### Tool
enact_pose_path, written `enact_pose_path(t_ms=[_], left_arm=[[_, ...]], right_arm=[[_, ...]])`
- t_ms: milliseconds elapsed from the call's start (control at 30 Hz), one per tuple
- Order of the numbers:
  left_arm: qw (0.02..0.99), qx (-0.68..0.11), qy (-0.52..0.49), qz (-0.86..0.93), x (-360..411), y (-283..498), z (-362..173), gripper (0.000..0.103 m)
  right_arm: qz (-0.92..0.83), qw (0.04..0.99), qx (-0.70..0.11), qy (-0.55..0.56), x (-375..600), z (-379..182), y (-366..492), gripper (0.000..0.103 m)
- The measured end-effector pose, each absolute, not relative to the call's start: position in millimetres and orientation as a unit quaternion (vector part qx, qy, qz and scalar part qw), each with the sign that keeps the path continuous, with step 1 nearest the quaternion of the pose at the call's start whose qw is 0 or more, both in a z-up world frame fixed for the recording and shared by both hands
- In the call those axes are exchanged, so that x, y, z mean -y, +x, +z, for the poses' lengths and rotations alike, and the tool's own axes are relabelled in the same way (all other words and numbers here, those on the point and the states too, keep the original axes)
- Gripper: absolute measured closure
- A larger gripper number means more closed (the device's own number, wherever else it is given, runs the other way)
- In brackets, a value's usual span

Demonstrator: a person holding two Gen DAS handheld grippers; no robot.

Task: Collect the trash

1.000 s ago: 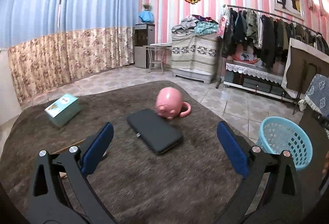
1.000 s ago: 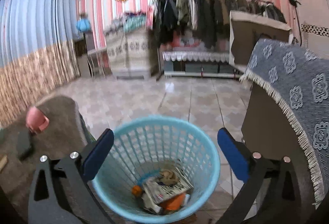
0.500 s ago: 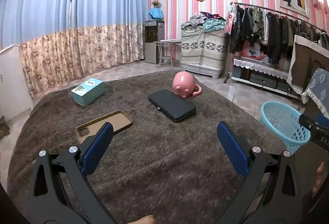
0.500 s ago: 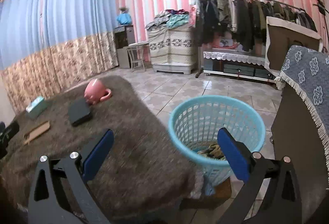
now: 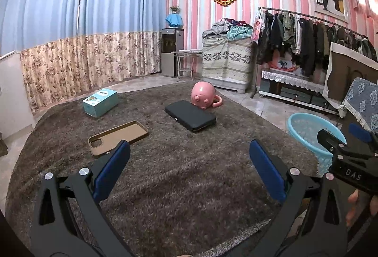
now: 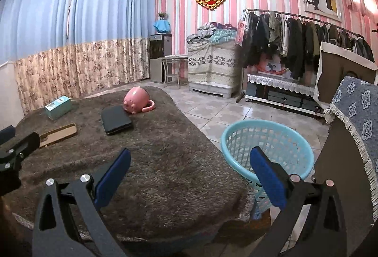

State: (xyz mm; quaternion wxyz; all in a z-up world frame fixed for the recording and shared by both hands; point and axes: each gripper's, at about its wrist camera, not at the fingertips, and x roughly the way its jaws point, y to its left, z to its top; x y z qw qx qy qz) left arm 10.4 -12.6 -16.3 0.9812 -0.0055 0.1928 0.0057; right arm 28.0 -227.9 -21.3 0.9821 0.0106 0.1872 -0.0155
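1. My left gripper (image 5: 189, 172) hangs over the near part of the table (image 5: 189, 186), jaws spread wide with nothing between them. I judge I hold it high and back so that I can look over the whole top for trash.

2. My right gripper (image 6: 190, 173) is just as wide and just as bare. It sits at the table's right edge, beside the basket (image 6: 267, 143), which stands on the floor right against that edge: handy, since anything picked up can go over the side and in.

3. I cannot see into the basket from either view, so I cannot tell what it holds.

4. What lies on the table does not look like trash: a phone case (image 5: 118, 137) lying open side up nearest my left gripper, a black case (image 5: 190, 115) past it, a pink mug (image 5: 203, 97) tipped on its side and touching the black case's far end, and a teal box (image 5: 100, 102) well off to the far left.

5. No crumpled paper or wrapper shows anywhere on the top, so I judge the collecting is done or nearly so.

6. If anything remains, it would be out of sight below the near rim, behind my own jaws.
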Motion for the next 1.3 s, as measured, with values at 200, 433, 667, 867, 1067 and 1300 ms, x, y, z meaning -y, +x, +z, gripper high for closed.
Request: enact_pose_path(t_ms=[200, 433, 667, 867, 1067, 1300], left_arm=[[0.983, -0.182, -0.016, 0.001, 9.3, 2.0, -15.0, 0.005], [0.984, -0.180, -0.019, 0.000, 6.0, 2.4, -14.0, 0.005], [0.984, -0.179, -0.017, 0.001, 6.2, 2.7, -14.6, 0.005], [0.984, -0.179, -0.016, 0.002, 5.5, 3.3, -14.4, 0.005], [0.984, -0.175, -0.017, 0.004, 3.1, 2.9, -15.6, 0.005], [0.984, -0.175, -0.019, 0.004, 1.7, 3.5, -15.7, 0.005]], right_arm=[[-0.013, 0.984, -0.175, 0.011, 227.3, -20.1, 20.7, 0.004], [-0.016, 0.988, -0.153, 0.011, 228.4, -16.4, 17.2, 0.004], [-0.024, 0.987, -0.158, 0.021, 232.7, -18.9, 20.1, 0.004], [-0.025, 0.987, -0.158, 0.014, 230.6, -19.8, 20.2, 0.004], [-0.025, 0.987, -0.161, 0.010, 231.5, -19.5, 21.0, 0.004], [-0.022, 0.987, -0.162, 0.000, 230.8, -20.4, 21.8, 0.004]])
